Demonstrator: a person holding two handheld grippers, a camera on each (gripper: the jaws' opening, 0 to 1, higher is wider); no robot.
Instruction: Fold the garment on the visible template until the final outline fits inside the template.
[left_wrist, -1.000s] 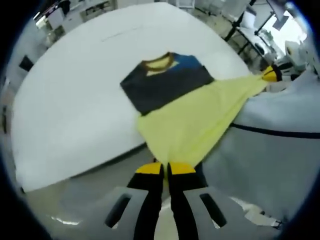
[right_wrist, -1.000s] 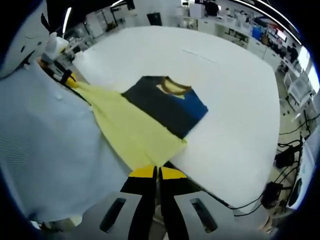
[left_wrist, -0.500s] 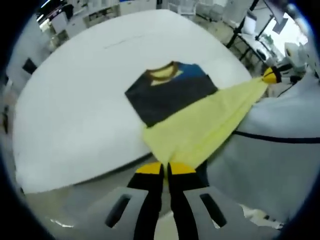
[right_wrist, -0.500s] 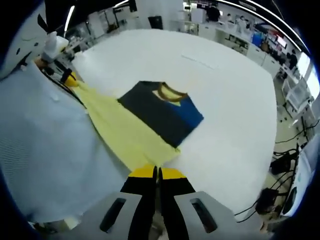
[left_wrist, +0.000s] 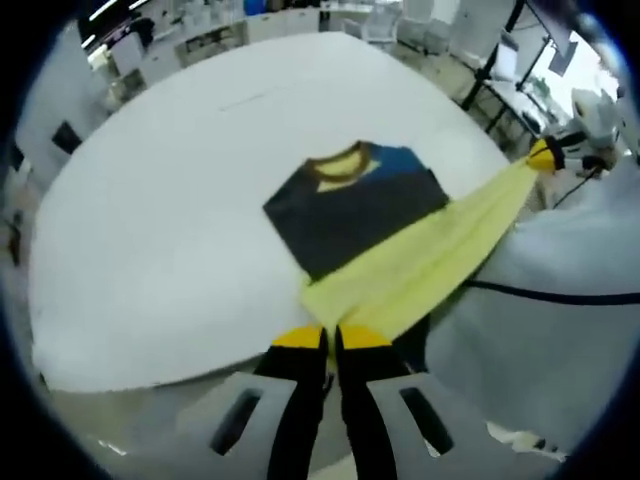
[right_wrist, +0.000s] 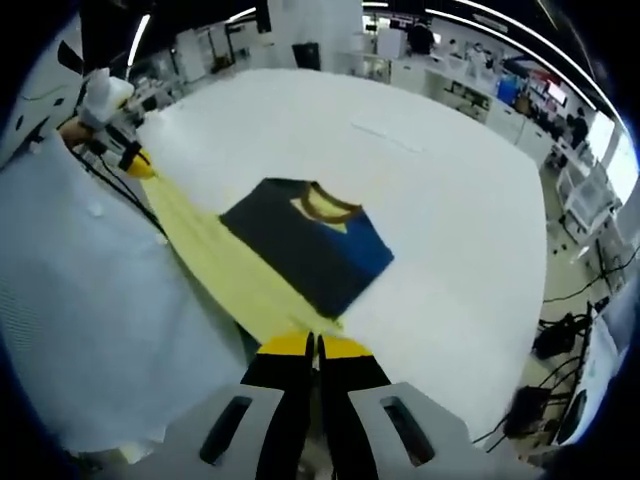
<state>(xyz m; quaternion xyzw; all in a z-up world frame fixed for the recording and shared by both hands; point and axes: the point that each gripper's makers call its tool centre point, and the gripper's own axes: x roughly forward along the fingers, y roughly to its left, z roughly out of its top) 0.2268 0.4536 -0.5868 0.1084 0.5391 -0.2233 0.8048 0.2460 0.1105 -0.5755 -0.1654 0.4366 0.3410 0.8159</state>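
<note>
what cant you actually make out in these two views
- Template outline: not discernible on the white table in the left gripper view, washed out.
- Near hem of the yellow garment: right gripper view, hidden behind the right gripper fingers.
- Garment's near edge in the left gripper view: tucked behind the left gripper.
- Background benches: both views, blurred, too small.

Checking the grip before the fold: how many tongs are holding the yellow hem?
2: left tongs shut on one corner of the yellow hem, right tongs on the other.

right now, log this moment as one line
left hand-held gripper: shut on garment | right hand-held gripper: shut on garment | garment: yellow half lifted, dark half on table
</note>
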